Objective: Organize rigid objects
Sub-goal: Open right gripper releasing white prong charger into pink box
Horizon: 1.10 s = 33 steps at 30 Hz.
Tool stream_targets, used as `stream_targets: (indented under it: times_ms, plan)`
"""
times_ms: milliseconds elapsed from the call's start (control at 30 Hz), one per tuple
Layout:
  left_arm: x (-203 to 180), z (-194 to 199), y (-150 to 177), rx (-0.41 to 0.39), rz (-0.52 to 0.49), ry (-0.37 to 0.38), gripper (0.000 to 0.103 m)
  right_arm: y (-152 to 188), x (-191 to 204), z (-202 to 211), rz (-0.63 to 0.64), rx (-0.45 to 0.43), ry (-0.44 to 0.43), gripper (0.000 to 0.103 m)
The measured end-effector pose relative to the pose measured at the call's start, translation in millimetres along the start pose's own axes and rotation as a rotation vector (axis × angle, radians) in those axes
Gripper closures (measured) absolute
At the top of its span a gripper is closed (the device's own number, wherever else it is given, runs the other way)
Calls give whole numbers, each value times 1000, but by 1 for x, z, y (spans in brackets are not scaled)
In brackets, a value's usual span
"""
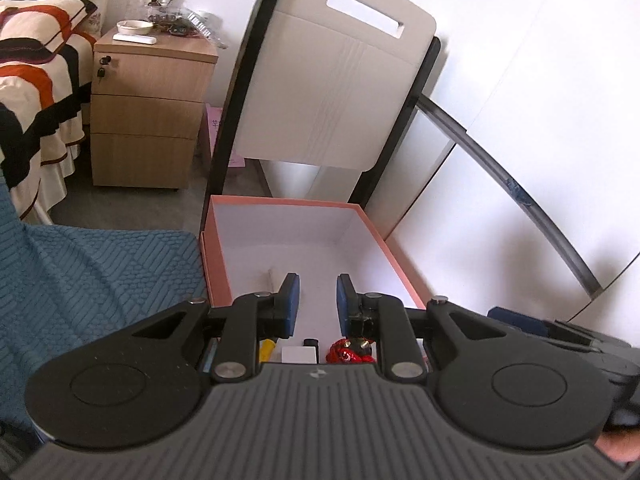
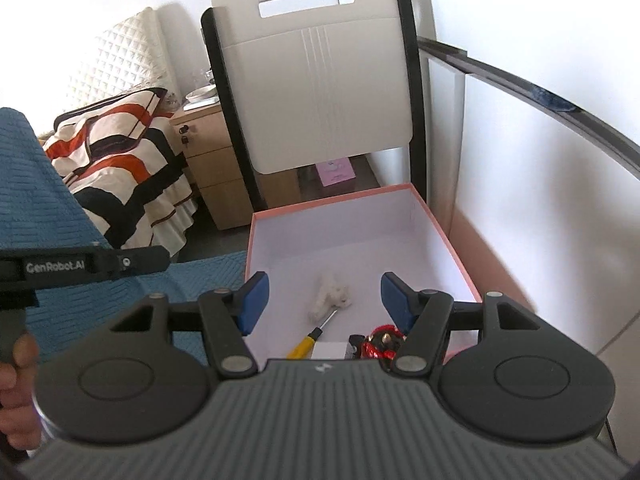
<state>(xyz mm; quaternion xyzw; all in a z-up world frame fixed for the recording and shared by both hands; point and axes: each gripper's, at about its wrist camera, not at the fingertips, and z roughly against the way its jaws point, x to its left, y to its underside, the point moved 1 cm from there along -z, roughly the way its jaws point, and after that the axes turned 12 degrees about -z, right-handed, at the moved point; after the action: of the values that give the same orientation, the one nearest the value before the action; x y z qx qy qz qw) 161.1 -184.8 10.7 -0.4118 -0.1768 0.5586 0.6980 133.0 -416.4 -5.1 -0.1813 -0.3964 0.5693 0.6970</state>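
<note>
Fingers of the right gripper (image 2: pixel 324 300) stand wide apart, released and empty, above the pink box (image 2: pixel 448 232). Below lie a yellow screwdriver (image 2: pixel 306 345), white scrap (image 2: pixel 330 294) and red figurine (image 2: pixel 380 346), apparently gathered there. Left gripper (image 1: pixel 318 300), narrower but also empty, hovers alongside.

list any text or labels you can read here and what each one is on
"GenRobot.AI" on the black bar of the left gripper, seen at the left edge of the right wrist view.
Small pale logo mark on the right gripper body: a symbol, not readable text.
Pink card on the floor behind the chair: print too small to read.
Nothing else legible.
</note>
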Motion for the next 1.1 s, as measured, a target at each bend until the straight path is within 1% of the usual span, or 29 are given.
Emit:
stream_targets:
  times_ms: [133, 267, 400, 533, 700, 833, 933, 1100]
  plan:
    - [1, 17, 10, -15, -4, 1, 80, 12, 5, 13, 4, -15, -2, 39]
    - [-1, 31, 22, -19, -12, 10, 80, 26, 10, 22, 21, -28, 16, 39]
    - [5, 41, 29, -27, 35, 38, 76, 38, 13, 32, 25, -33, 9, 39]
    - [6, 52, 37, -43, 12, 5, 68, 48, 17, 38, 47, -39, 8, 39]
    - [12, 55, 53, -35, 26, 1, 63, 58, 16, 39, 38, -39, 7, 39]
    - [16, 51, 61, -19, 22, -21, 50, 66, 13, 36, 38, -29, 16, 39]
    - [17, 50, 64, -22, 18, -34, 41, 70, 9, 35, 34, -30, 19, 39]
    - [16, 47, 74, -18, 10, -39, 35, 78, 2, 35, 14, -26, 21, 39]
